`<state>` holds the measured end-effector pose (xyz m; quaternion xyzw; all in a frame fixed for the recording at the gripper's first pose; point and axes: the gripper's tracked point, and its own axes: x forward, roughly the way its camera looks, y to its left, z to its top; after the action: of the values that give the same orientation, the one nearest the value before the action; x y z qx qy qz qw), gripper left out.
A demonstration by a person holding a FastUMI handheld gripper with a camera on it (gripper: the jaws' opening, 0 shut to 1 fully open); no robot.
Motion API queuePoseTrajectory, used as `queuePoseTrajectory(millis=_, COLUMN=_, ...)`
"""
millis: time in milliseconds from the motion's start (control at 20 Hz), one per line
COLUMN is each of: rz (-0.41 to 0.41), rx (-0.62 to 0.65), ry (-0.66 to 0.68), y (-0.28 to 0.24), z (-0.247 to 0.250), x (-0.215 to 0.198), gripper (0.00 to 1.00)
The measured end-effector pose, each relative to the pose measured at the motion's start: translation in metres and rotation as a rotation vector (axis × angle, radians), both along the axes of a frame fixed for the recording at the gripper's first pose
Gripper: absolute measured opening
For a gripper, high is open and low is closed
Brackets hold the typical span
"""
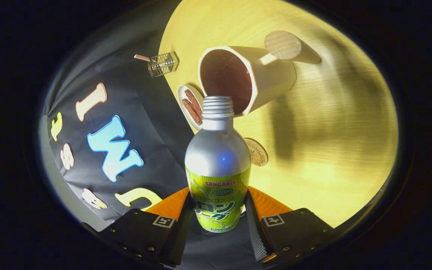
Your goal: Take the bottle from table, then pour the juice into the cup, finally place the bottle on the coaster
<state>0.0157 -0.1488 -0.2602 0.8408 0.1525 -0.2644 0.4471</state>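
Nearest thing is my gripper [219, 221], and its 2 fingers [253, 221] are pinching the bottle [218, 165] from both sides, one pressed on its left flank at about 9 o'clock and the other on its right at 3 o'clock. It's a silvery can-style bottle with a green label low on the body, and the threaded neck has no cap on it. The whole view is rolled over sideways, so the yellow-lit table [332, 150] stands up like a wall on the right.

Just past the bottle's shoulder, around 2 o'clock from it, a small round gold coaster [258, 153] lies on the table, partly hidden behind the bottle. Right off the mouth of the bottle, at 12 to 1 o'clock, is the white cup [264, 80], its rim close to the neck and its inside dark reddish-brown. Can't tell from here whether the two actually touch.

At 11 o'clock from the neck there's a small white dish [186, 98] with 2 brown sticks on it, beside the cup. Further out at 11 o'clock sits a clear little holder [163, 63], and beyond the cup at 1 o'clock a round wooden disc [282, 45].
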Motion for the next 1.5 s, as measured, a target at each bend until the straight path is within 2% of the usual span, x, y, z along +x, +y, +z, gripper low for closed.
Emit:
queuePoseTrajectory(millis=300, rz=0.048, rx=-0.241, ry=0.064, y=-0.006, z=-0.018, x=-0.007, gripper=0.70)
queuePoseTrajectory(millis=600, rz=0.148, rx=-0.528, ry=0.124, y=-0.009, z=-0.032, x=-0.010, gripper=0.70)
queuePoseTrajectory(millis=900, rz=0.281, rx=-0.776, ry=0.183, y=0.000, z=-0.040, x=-0.007, gripper=0.70)
queuePoseTrajectory(millis=1200, rz=0.411, rx=-1.108, ry=0.202, y=0.000, z=-0.033, x=0.027, gripper=0.70)
queuePoseTrajectory(millis=1300, rz=0.467, rx=-1.189, ry=0.214, y=0.003, z=-0.035, x=0.040, gripper=0.70)
queuePoseTrajectory(millis=1500, rz=0.525, rx=-1.298, ry=0.238, y=0.005, z=-0.044, x=0.059, gripper=0.70)
